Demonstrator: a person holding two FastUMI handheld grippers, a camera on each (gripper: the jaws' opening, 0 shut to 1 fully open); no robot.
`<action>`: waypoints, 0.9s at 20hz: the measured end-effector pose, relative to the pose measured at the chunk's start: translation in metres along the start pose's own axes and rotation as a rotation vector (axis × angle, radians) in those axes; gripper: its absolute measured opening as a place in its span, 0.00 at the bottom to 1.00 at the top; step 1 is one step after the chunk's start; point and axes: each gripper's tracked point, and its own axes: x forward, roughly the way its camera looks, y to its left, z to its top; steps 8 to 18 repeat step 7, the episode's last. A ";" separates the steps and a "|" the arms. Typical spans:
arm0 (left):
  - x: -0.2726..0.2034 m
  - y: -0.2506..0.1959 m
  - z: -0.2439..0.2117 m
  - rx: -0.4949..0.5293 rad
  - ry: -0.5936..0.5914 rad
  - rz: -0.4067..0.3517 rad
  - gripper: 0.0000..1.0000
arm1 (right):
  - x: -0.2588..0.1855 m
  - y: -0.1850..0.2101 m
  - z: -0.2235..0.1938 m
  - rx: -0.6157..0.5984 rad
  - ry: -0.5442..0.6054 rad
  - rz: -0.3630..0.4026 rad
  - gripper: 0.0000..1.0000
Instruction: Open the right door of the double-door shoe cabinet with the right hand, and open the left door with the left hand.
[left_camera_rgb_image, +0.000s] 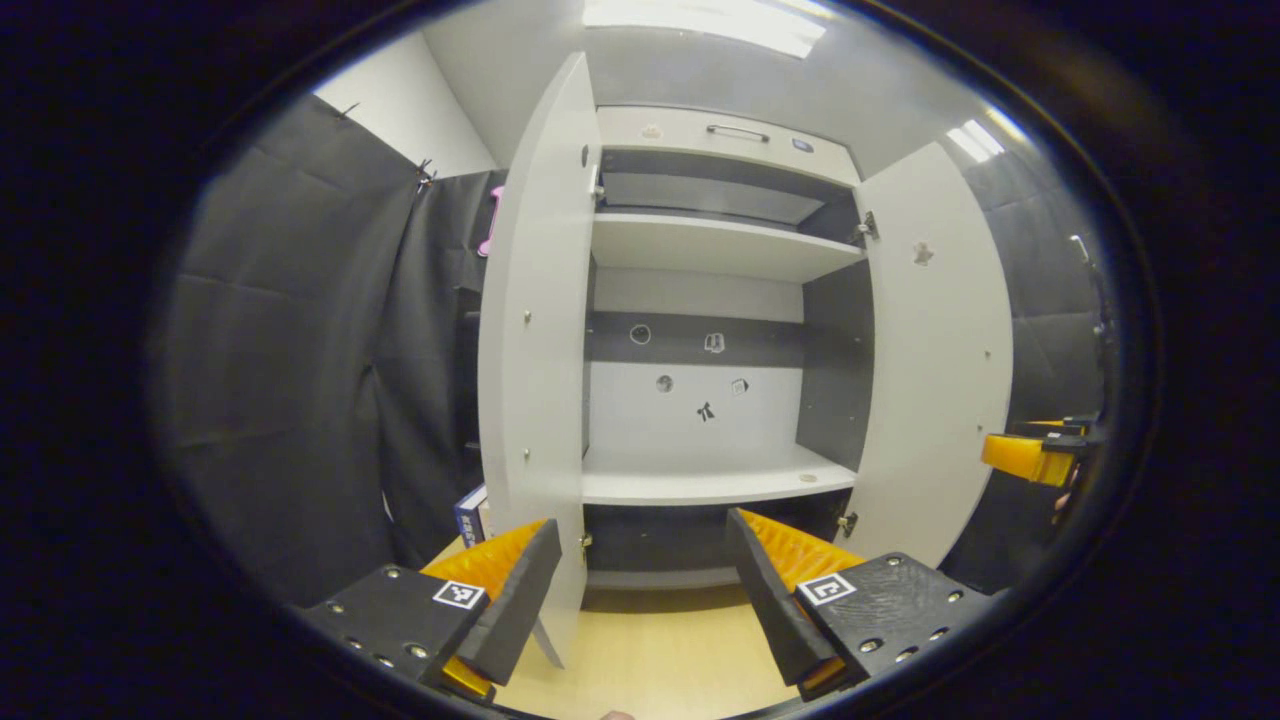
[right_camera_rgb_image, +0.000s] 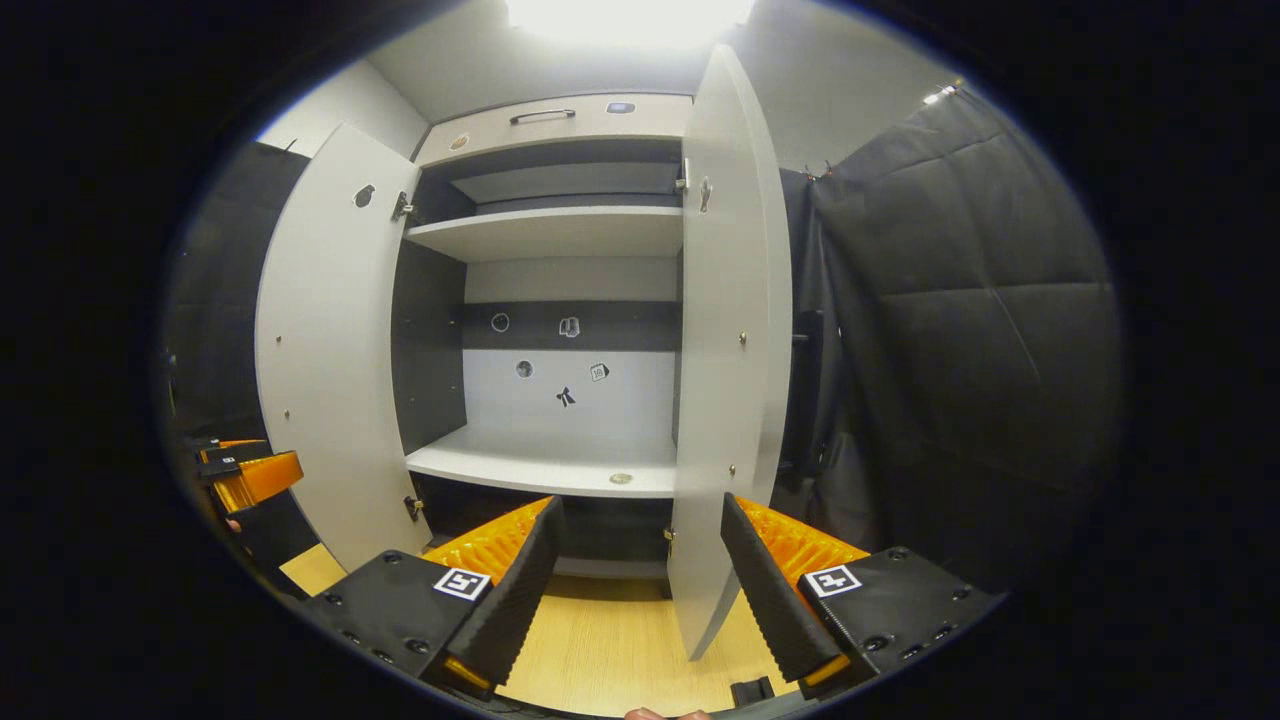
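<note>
Both white doors of the tall double-door shoe cabinet (left_camera_rgb_image: 700, 330) stand wide open. Left tongs (left_camera_rgb_image: 640, 590) gape, released, beside the left door (left_camera_rgb_image: 535, 350); right tongs (right_camera_rgb_image: 640, 585) gape beside the right door (right_camera_rgb_image: 725, 350).

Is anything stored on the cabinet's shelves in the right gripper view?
No: the upper shelf and lower shelf lie bare between the two open doors, apart from one small round mark.
</note>
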 end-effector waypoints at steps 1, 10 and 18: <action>-0.002 0.002 0.000 -0.003 0.002 0.011 0.98 | -0.001 -0.001 0.000 0.008 -0.001 0.000 0.98; -0.007 0.012 0.006 0.002 -0.009 0.052 0.99 | 0.000 -0.013 -0.002 0.041 -0.011 -0.010 0.93; -0.007 0.012 0.006 0.002 -0.009 0.052 0.99 | 0.000 -0.013 -0.002 0.041 -0.011 -0.010 0.93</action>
